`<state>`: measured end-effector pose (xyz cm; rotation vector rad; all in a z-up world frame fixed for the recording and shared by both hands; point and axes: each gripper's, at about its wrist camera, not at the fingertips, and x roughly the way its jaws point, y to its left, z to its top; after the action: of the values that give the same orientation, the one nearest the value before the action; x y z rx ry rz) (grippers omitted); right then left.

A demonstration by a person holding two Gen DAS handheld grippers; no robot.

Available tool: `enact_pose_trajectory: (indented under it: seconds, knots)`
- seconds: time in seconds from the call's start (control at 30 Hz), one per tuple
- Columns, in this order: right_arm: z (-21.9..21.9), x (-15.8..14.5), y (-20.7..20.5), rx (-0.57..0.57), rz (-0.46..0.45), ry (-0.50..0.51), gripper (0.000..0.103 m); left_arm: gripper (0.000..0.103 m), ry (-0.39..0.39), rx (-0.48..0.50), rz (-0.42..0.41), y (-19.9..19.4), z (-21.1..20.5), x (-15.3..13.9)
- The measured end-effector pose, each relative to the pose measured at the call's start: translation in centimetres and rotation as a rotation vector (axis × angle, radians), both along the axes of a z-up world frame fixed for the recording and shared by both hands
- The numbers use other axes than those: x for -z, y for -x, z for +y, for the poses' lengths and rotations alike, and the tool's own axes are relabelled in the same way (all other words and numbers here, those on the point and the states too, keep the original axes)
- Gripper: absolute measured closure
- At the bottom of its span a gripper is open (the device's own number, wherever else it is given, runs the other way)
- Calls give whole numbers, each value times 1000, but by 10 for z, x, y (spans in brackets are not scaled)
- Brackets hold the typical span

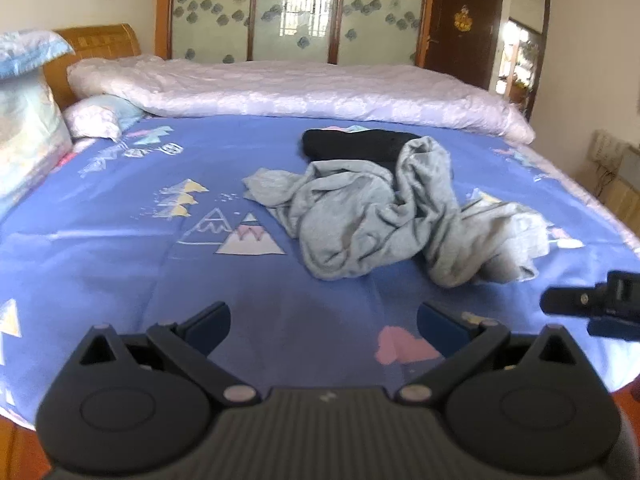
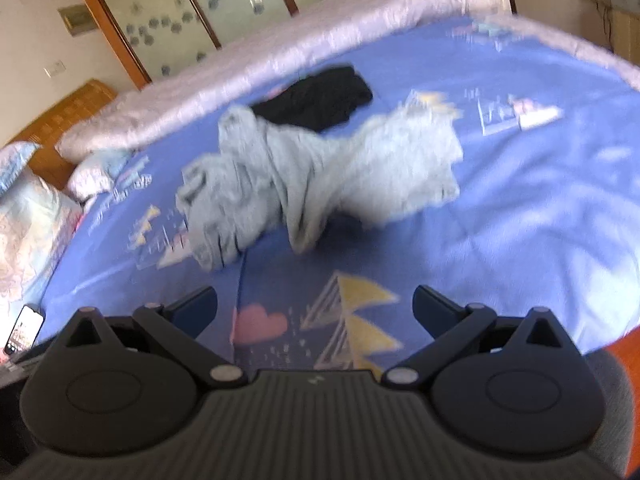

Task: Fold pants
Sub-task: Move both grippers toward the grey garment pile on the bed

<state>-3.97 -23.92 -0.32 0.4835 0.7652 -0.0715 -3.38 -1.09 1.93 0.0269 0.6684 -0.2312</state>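
Although both grippers are already over the bed, nothing of the folding looks done yet: the grey pants [image 1: 384,216] lie in a crumpled, twisted heap on the blue patterned sheet [image 1: 120,248], roughly mid-bed, with legs and waist tangled so that I cannot tell which end is which. A dark garment [image 1: 352,146] lies just behind the heap, touching or tucked under its far edge, and it appears neatly bundled, which may mean one item is finished, though that is only a guess. The left gripper [image 1: 324,320] hovers near the front edge of the bed with its jaws spread wide and nothing between them; the right gripper [image 2: 316,304] is likewise wide open and empty, and its view is blurred. In the left view the tip of the right gripper shows at the right edge, near the closest fold of the pants but apart from it. A rolled pale quilt [image 1: 304,92] lines the far side of the bed and pillows [image 1: 28,120] sit at the left. Everything remains: seizing the cloth, spreading it flat, laying leg on leg, then folding it over.
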Motion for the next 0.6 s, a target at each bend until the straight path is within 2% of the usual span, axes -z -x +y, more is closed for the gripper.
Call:
enact_pose_trajectory:
  seconds: [0.1,0.2,0.3,0.4,0.6]
  knots:
    - [-3,6,-3,16,26,-34,0,0,-55,-31,-10,-2,1,0]
    - [-3,6,-1,21,19,-34,0,0,-72,-53,-12,-13,5,-4]
    - [-2,6,0,9,15,-37,0,0,-21,-34,68,-29,11,-11]
    - [-1,9,0,-8,25,-53,0,0,34,-34,83,-30,16,-13]
    - [3,13,-3,-23,51,-64,0,0,31,12,167,-26,7,4]
